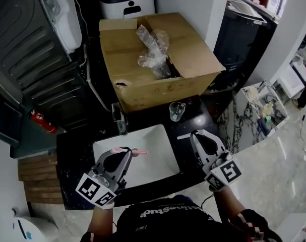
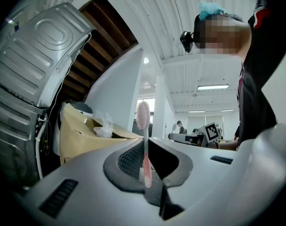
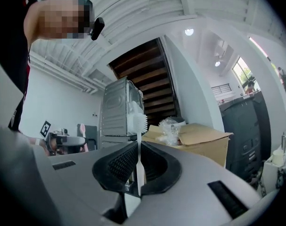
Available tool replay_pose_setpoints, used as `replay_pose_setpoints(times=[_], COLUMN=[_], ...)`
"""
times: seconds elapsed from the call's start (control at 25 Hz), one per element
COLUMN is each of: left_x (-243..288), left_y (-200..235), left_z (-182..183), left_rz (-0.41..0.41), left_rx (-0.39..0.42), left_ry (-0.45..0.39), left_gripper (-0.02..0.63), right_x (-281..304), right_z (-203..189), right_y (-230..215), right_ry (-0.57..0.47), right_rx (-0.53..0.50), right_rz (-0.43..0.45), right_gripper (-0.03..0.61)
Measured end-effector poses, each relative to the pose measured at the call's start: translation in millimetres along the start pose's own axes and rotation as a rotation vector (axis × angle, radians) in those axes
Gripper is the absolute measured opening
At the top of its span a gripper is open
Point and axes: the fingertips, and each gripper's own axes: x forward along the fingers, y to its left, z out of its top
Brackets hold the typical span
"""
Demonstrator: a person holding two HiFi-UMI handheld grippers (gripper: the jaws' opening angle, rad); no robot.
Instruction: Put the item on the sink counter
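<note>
Pink toothbrush [image 1: 137, 152]: clamped by handle in left gripper [image 1: 120, 152], head over sink basin [image 1: 158, 140].
White toothbrush [image 1: 183, 135]: pinched in right gripper [image 1: 197, 135], above black counter [image 1: 74, 150].
Risk: pink brush lost into basin if released here; thin handles may pivot.

Pink toothbrush [image 2: 144, 145], white toothbrush [image 3: 139, 154], brown cardboard box [image 1: 163, 92], seemingly black counter [image 1: 74, 150]

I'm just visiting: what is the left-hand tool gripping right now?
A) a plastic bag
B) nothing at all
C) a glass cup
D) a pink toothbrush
D: in the left gripper view a pink toothbrush stands upright with its bristle head up, pinched between the fingers of the left gripper.
</note>
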Motion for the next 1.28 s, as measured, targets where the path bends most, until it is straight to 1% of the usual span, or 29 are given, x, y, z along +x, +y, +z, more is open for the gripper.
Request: replay_pose_setpoints(times=[0.08,0.2,0.4,0.48,0.64,0.92,1.12,1.28], left_x=[-3.1,-6.4,-9.9,-11.3,-12.8,-12.2,-6.9,-3.4], left_y=[9.8,19.0,30.9,35.4,42.9,56.1,61.1,60.7], left_z=[-0.7,-5.8,-7.8,-11.1,-16.9,-26.4,-30.1,-34.4], left_rz=[0.007,0.014,0.035,0.045,0.064,0.1,0.106,0.098], left_rx=[-0.004,-0.012,-0.018,-0.025,-0.041,-0.035,-0.036,-0.038], left_ry=[-0.003,0.002,0.006,0.014,0.032,0.075,0.094,0.104], left_gripper=[0.038,0.038,0.038,0.038,0.038,0.038,0.038,0.038], right_x=[11.2,28.4,60.4,72.8,95.4,132.2,143.6,140.6], right_z=[-1.9,-6.0,-41.8,-60.1,-99.9,-162.8,-189.6,-200.4], right_y=[-7.2,-22.7,-61.6,-75.9,-104.5,-133.1,-146.5,-144.1], right_ry=[-0.015,-0.057,-0.072,-0.079,-0.051,0.045,0.093,0.118], right_rx=[-0.042,-0.076,-0.175,-0.197,-0.158,-0.121,-0.096,-0.109], right_rz=[-0.021,-0.058,-0.126,-0.156,-0.212,-0.23,-0.23,-0.221], right_gripper=[0.049,0.049,0.049,0.048,0.048,0.048,0.048,0.048])
